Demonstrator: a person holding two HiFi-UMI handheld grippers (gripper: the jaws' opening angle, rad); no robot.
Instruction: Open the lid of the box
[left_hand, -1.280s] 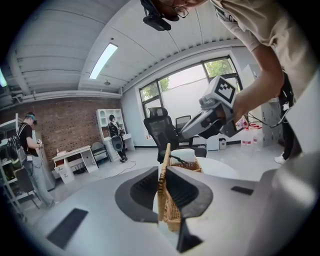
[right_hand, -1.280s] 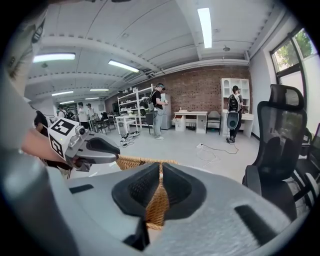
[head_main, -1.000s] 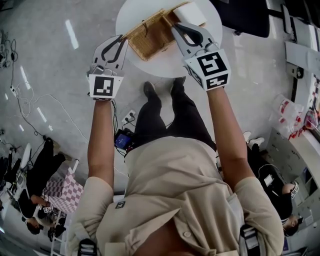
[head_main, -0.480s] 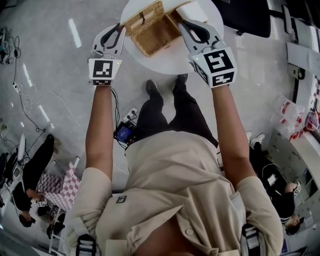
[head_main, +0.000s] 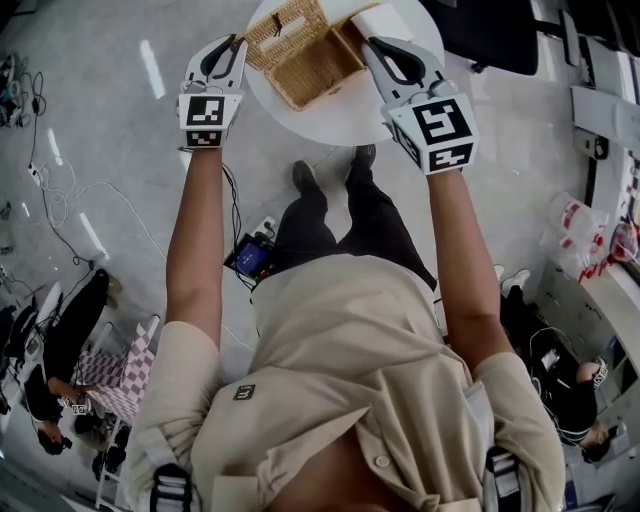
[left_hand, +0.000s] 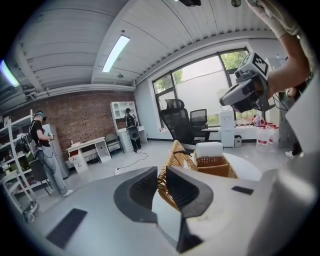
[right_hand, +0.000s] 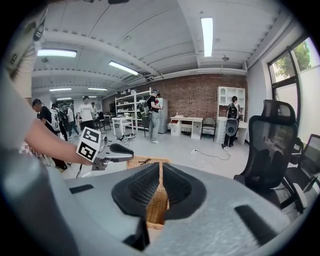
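The right gripper (head_main: 370, 44) grips the tan wicker box (head_main: 320, 70) (one wall); left gripper (head_main: 237, 41) seemingly pinches its raised woven lid (head_main: 280, 22).

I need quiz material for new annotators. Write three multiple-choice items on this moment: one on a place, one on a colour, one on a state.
1. Where does the wicker box stand?
A. on the floor
B. on the round white table
C. on an office chair

2. What colour is the block beside the box?
A. white
B. red
C. black

3. How is the left gripper?
A. wide open and empty
B. shut on the edge of the lid
C. shut on a cable

Answers: B, the head view shows the box resting on the table top; A, the block is plain white in both views; B, the left gripper view shows the woven edge pinched between its jaws.
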